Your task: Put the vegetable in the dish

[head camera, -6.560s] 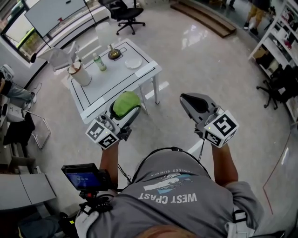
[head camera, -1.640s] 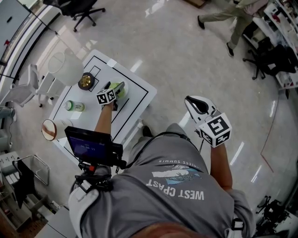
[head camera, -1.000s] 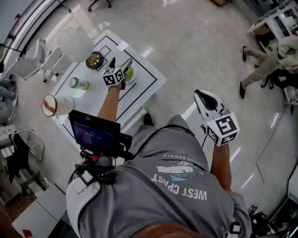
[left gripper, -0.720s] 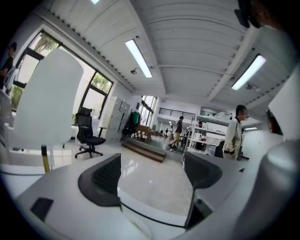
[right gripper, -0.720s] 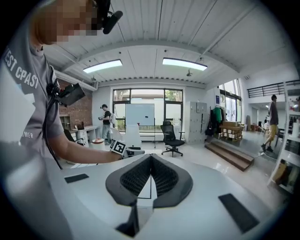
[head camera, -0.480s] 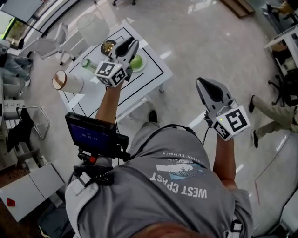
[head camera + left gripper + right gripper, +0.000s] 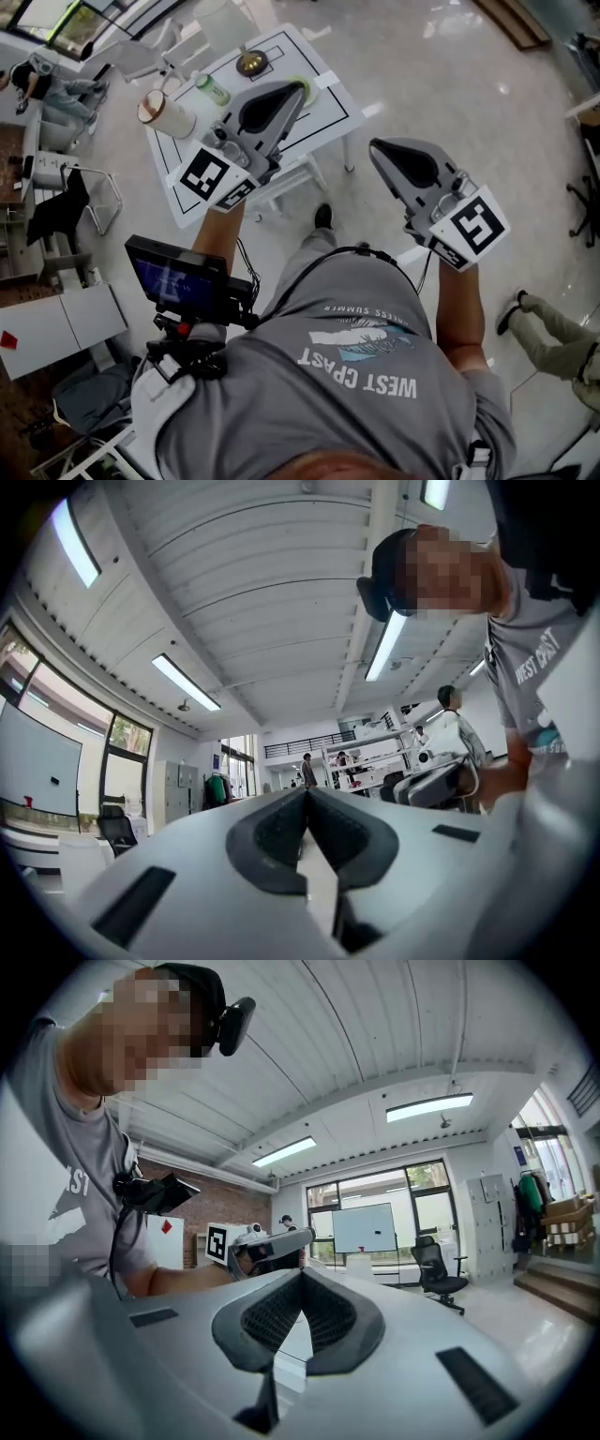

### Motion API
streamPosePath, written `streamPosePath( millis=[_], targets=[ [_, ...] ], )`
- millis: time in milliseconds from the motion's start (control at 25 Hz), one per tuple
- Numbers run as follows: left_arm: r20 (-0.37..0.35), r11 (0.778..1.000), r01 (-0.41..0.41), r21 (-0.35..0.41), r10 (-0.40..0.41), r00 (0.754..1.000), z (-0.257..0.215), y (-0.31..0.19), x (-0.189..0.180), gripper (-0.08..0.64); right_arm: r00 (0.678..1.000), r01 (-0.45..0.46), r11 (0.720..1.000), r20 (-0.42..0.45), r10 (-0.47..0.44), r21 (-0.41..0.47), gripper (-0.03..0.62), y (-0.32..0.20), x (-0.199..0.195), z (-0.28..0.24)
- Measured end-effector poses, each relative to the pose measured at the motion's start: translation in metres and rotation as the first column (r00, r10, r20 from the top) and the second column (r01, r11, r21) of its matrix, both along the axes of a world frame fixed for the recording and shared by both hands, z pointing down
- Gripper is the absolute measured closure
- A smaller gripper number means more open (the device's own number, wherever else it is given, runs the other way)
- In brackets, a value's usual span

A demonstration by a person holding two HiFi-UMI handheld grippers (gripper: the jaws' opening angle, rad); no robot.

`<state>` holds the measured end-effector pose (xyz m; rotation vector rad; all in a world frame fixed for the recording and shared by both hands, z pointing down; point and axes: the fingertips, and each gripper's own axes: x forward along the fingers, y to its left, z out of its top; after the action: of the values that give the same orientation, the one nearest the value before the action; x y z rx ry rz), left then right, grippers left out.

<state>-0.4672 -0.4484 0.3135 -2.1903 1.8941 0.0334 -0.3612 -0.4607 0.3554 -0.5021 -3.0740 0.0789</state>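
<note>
From where I stand the job looks finished. A sliver of green vegetable (image 7: 305, 89) peeks past the tip of the left gripper (image 7: 307, 794). It seems to lie in the dish near the right edge of the worktop (image 7: 180, 155), though the dish itself is hidden behind that gripper. Both grippers hang high off the worktop, pointing roughly level. The left one's fingers are pressed together on nothing, and the right gripper (image 7: 302, 1275) has its fingers together and empty too. What remains, I'd say, is a clean retreat: hands kept up, no swinging back over the dish. Toward the far and left edges stand a brass-coloured bowl (image 7: 248, 63), a capped green bottle (image 7: 212, 90) and a white cup (image 7: 167, 113). I cannot make out what any of them holds.
</note>
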Motion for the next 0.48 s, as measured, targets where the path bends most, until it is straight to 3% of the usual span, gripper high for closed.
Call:
streamPosePath(
  millis=[40,200,280,360,480],
  targets=[
    [0.002,1.000,0.018,0.002,-0.018,1.000,0.001,-0.007,-0.029,0.552,1.000,0.024,1.000,-0.006,-0.024,-0.004,0.586,-0.009,-0.034,0.005],
    [-0.023,0.990,0.135,-0.037,-0.136,0.991,0.042,-0.053,-0.204,0.552,0.988,0.149,0.988,-0.029,-0.150,-0.051,0.586,-0.065,-0.220,0.048],
    [-0.024,0.981,0.183,-0.065,-0.184,0.983,0.069,-0.044,-0.237,0.552,0.978,0.204,0.976,-0.028,-0.206,-0.073,0.586,-0.059,-0.257,0.077],
    [-0.011,0.983,0.178,-0.055,-0.179,0.984,0.079,0.000,-0.198,0.552,0.979,0.200,0.978,-0.012,-0.201,-0.064,0.586,-0.017,-0.221,0.089],
    [0.014,0.990,0.139,-0.007,-0.138,0.990,0.050,0.105,-0.059,0.552,0.986,0.165,0.986,0.011,-0.164,-0.027,0.586,0.085,-0.089,0.065]
  ],
)
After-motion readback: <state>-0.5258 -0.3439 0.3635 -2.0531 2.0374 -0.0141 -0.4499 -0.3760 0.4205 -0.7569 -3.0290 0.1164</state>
